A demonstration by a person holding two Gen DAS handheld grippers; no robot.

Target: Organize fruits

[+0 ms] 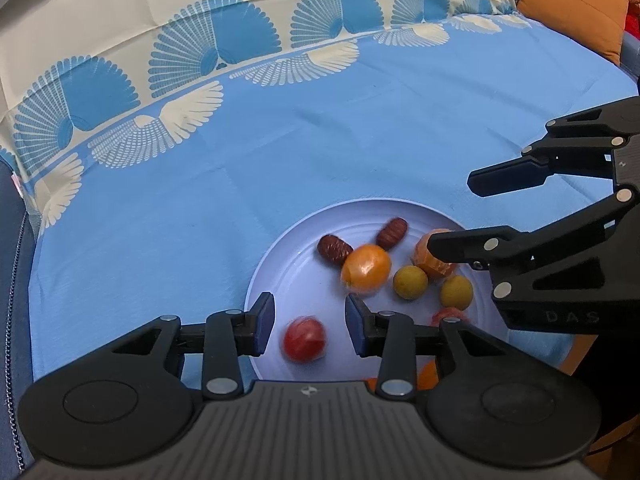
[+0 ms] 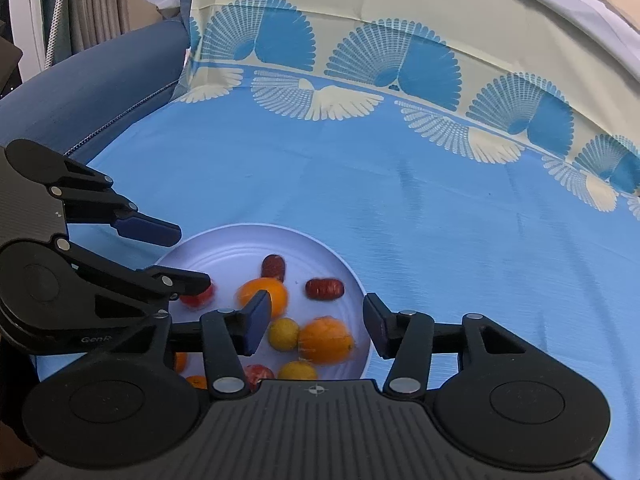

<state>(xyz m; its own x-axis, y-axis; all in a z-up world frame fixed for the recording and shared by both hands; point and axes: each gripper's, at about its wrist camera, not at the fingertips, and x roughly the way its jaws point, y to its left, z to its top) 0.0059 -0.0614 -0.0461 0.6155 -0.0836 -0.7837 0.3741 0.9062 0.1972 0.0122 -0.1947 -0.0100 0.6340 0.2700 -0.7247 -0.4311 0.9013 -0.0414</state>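
Note:
A pale round plate (image 1: 288, 272) (image 2: 224, 256) on the blue cloth holds the fruit: two brown dates (image 1: 334, 249), a glossy orange (image 1: 366, 268), two yellow-green fruits (image 1: 410, 282) and a second orange (image 2: 326, 340). My left gripper (image 1: 310, 324) is open low over the plate's near side. A blurred red fruit (image 1: 304, 339) lies between its blue pads without touching them. My right gripper (image 2: 316, 326) is open too, its pads standing clear on either side of the second orange. Each gripper shows in the other's view: the right gripper (image 1: 450, 214) and the left gripper (image 2: 192, 258).
The blue cloth (image 1: 320, 140) with a fan-patterned cream border covers a cushioned seat. An orange cushion (image 1: 572, 12) sits at the far right, a dark blue armrest (image 2: 80, 92) at the left. More small fruits (image 2: 258, 374) lie at the plate's near rim, partly hidden.

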